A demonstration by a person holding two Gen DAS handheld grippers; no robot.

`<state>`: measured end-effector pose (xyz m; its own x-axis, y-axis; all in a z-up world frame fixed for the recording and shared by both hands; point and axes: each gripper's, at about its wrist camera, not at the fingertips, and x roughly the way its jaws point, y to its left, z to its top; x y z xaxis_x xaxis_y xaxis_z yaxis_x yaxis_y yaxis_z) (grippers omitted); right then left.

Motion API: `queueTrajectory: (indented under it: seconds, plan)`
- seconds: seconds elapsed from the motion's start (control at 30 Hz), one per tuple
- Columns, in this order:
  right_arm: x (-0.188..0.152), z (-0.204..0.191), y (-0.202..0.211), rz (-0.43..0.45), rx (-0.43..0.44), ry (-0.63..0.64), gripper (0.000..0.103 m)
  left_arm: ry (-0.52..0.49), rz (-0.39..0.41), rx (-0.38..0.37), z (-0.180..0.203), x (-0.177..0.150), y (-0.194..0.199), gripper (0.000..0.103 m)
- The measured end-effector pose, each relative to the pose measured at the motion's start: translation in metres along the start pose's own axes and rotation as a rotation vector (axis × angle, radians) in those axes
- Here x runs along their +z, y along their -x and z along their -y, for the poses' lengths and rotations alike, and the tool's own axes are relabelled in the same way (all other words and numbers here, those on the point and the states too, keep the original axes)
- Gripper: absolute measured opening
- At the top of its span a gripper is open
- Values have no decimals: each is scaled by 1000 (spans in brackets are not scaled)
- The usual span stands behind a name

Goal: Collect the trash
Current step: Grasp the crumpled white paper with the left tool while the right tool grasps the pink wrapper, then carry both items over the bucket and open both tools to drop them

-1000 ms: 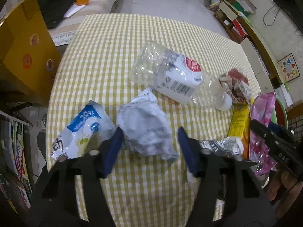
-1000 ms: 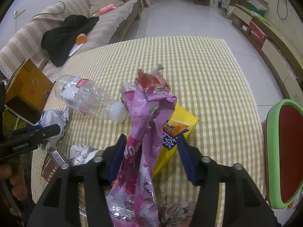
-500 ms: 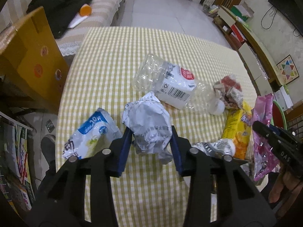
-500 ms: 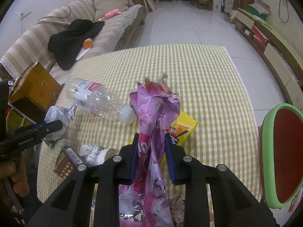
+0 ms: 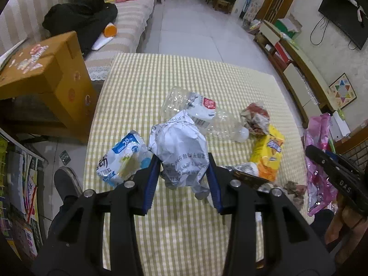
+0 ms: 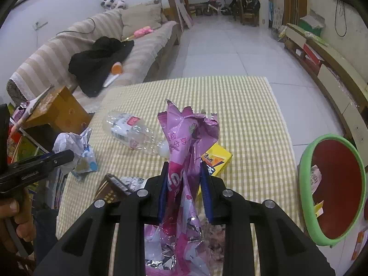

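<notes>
Crinkled paper ball [image 5: 181, 147], glossy foil wrapper [image 6: 184, 142]

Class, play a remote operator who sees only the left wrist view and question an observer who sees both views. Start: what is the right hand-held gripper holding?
Observer: The right hand-held gripper is shut on a pink snack bag, which is lifted upright.
Operator: Is there a bin nearby?
Observer: Yes, a green-rimmed red bin stands past the table's right edge.
Operator: Anything in it?
Observer: Some scraps lie inside.
Operator: My crumpled paper?
Observer: The left hand-held gripper grips the crumpled paper, off the yellow checked tablecloth.
</notes>
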<state>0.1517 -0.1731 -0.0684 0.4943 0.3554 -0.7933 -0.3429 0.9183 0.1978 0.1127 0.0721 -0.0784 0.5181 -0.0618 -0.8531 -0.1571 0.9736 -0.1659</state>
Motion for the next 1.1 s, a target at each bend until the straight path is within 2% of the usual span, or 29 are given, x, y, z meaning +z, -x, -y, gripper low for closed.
queueTrajectory:
  seconds: [0.3, 0.53, 1.1]
  plan:
    - [5, 1, 48, 84, 0, 4, 25, -40, 81, -16, 30, 0, 45, 38]
    - [8, 11, 80, 141, -4, 3, 25, -89, 120, -40, 59, 3, 66, 38]
    - [0, 70, 115, 188, -58, -69, 25, -199, 116, -113, 139, 10, 59, 38]
